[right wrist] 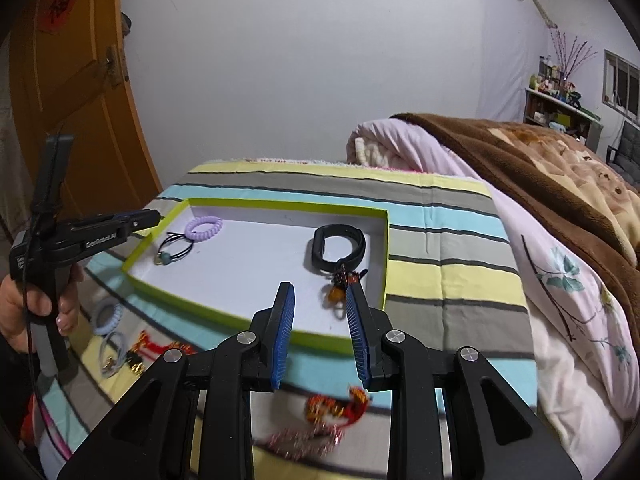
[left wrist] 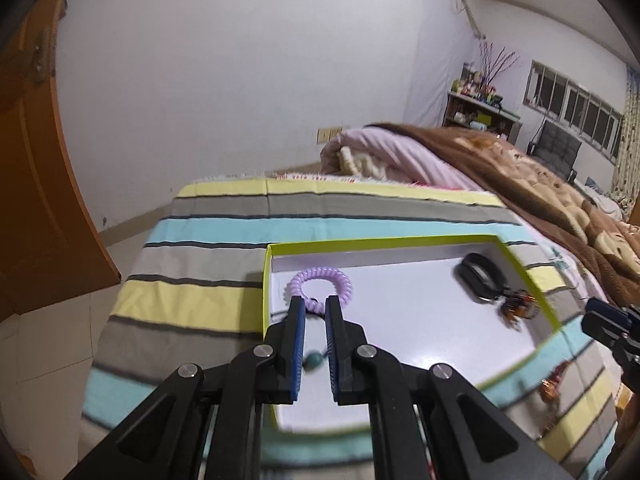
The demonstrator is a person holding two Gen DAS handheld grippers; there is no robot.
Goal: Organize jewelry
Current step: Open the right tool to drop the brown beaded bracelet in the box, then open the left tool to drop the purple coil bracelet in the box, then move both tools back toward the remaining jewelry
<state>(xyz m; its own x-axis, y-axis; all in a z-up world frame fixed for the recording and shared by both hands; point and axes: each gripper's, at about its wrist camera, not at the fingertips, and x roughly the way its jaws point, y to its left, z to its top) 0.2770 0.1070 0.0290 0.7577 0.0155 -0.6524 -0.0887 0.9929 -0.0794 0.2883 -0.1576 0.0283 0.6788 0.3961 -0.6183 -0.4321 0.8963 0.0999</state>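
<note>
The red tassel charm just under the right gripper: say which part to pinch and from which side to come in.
Pinch the red tassel charm at its thick red-and-gold middle, probably straight from above. It lies flat on the striped cloth outside the green-rimmed box, so no side gives purchase. The right gripper is open; closing across the bundle's narrow width should gather it, not the thin pink beaded tail.

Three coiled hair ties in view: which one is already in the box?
The purple coiled hair tie, lying inside the green-rimmed box at its far left corner. The two pale ones lie outside on the striped cloth.
</note>
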